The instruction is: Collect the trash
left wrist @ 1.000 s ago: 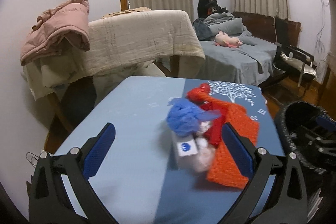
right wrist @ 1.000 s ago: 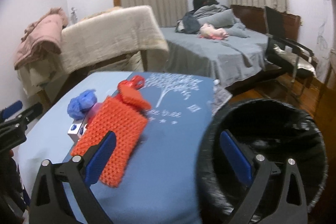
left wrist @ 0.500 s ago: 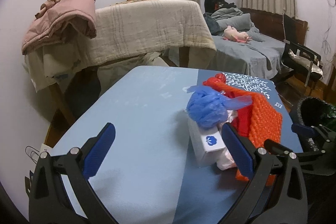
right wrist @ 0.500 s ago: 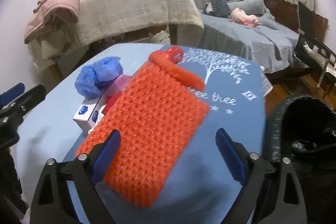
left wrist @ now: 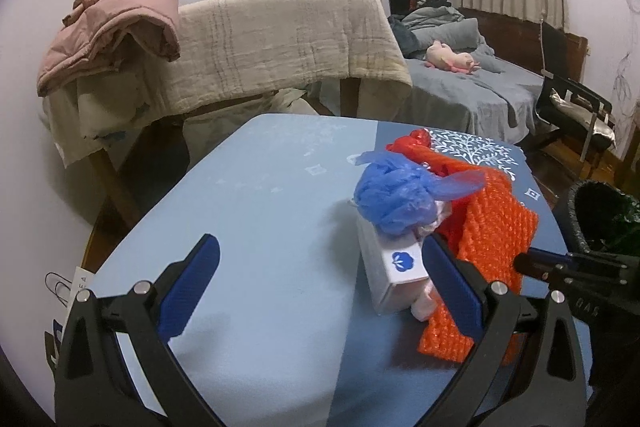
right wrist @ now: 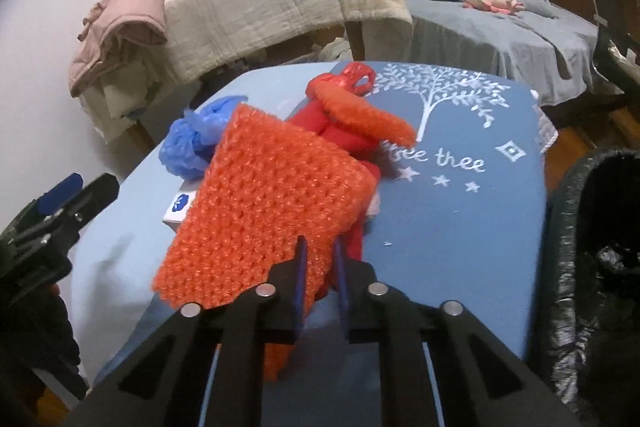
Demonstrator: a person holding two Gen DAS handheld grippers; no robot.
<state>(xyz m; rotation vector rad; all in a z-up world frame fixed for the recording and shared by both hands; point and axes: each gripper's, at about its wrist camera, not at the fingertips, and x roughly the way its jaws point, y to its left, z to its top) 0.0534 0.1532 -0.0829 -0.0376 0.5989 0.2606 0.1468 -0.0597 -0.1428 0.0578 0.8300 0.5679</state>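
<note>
A pile of trash lies on the blue-clothed table [left wrist: 260, 207]. It holds an orange bubble-wrap sheet [right wrist: 272, 195], a crumpled blue plastic bag [left wrist: 396, 199], a white box with a blue logo [left wrist: 394, 275] and a red plastic bag [right wrist: 340, 115]. My right gripper [right wrist: 320, 255] is shut on the near edge of the orange sheet, which is pinched between its blue pads. My left gripper [left wrist: 320, 251] is open just short of the white box. Its right finger is beside the box, and nothing sits between its fingers.
A black-lined trash bin [right wrist: 592, 247] stands off the table's right edge. Behind the table are a blanket-draped frame [left wrist: 280, 39] with a pink jacket [left wrist: 120, 19], and a grey bed [left wrist: 480, 83]. Paper clips [left wrist: 58, 287] lie by the table's left edge.
My right gripper came down to the orange sheet and its wide-open jaws closed on the sheet's near edge. My left gripper came closer to the white box, then held still.
</note>
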